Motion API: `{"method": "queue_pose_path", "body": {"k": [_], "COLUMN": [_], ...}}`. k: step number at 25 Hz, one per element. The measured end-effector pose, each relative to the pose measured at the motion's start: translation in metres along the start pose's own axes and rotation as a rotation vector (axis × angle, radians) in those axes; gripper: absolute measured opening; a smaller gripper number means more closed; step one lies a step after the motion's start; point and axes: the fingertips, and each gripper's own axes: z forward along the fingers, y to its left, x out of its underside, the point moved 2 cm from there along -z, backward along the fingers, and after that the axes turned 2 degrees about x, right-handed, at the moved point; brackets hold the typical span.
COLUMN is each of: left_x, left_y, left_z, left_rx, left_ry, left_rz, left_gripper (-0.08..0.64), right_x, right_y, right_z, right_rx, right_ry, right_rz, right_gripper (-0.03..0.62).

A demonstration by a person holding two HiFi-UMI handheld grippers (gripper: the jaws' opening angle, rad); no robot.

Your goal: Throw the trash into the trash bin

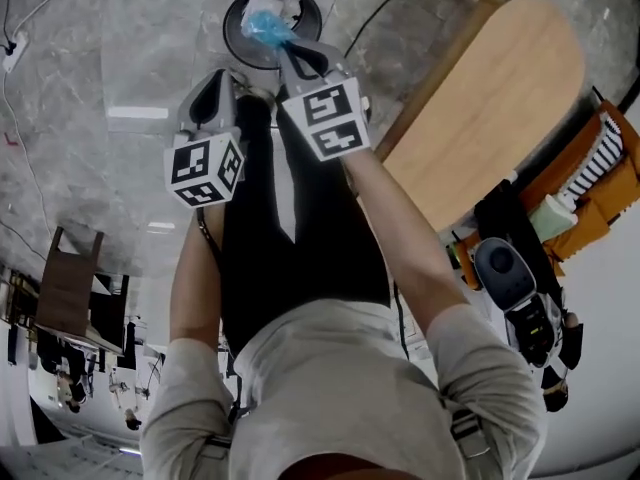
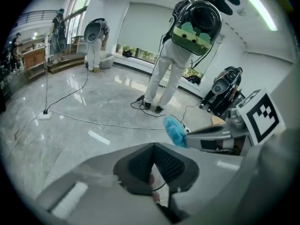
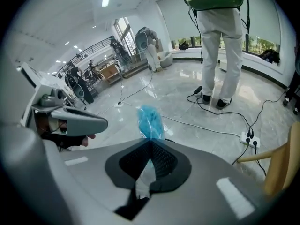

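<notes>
Above the round black trash bin (image 1: 232,30) we see the right gripper (image 1: 284,52) holding a crinkly blue plastic wrapper (image 1: 266,26).
In the right gripper view we read the jaws as closed on the wrapper's pale, clear tail, with the blue bunch (image 3: 150,121) sticking out past the tips. In the head view that bunch sits over the bin's opening, above crumpled white paper (image 1: 286,4) already inside the bin. The left gripper (image 1: 222,80) hangs just beside the bin, on its near-left side and off the rim. Its jaws are pressed together at the tips with nothing between them. We also note a light wooden rounded tabletop (image 1: 490,98) to the right of the bin. Glossy grey marble floor (image 1: 120,68) lies all around the bin.
</notes>
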Motion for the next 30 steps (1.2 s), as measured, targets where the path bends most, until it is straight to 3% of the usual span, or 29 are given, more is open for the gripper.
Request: {"method": "queue_pose_path", "body": {"k": [9,17,22,30], "left_x": [0.017,0.042,0.056,0.059], "left_y": [0.027,0.039,0.04,0.048], "left_z": [0.037,0.085,0.094,0.091], "left_rx": [0.003,0.046,0.058,0.076], "left_ry": [-0.017,-0.026,-0.002,0.027], "left_rz": [-0.02,-0.027,-0.028,0.01], "left_gripper": [0.018,0.018,0.018,0.018], "right_x": [0.018,0.062,0.092,0.108], "right_y": [-0.01,-0.031,-0.042,-0.039], "right_z": [0.046,0.096,0.118,0.153], "right_rx": [-0.014,0.002,0.027,0.03], "right_ry": [0.034,0.093,0.148,0.205], "right_rz": [-0.048,-0.05,-0.015,0.023], "right_gripper": [0.011,0.011,0.011,0.011]}}
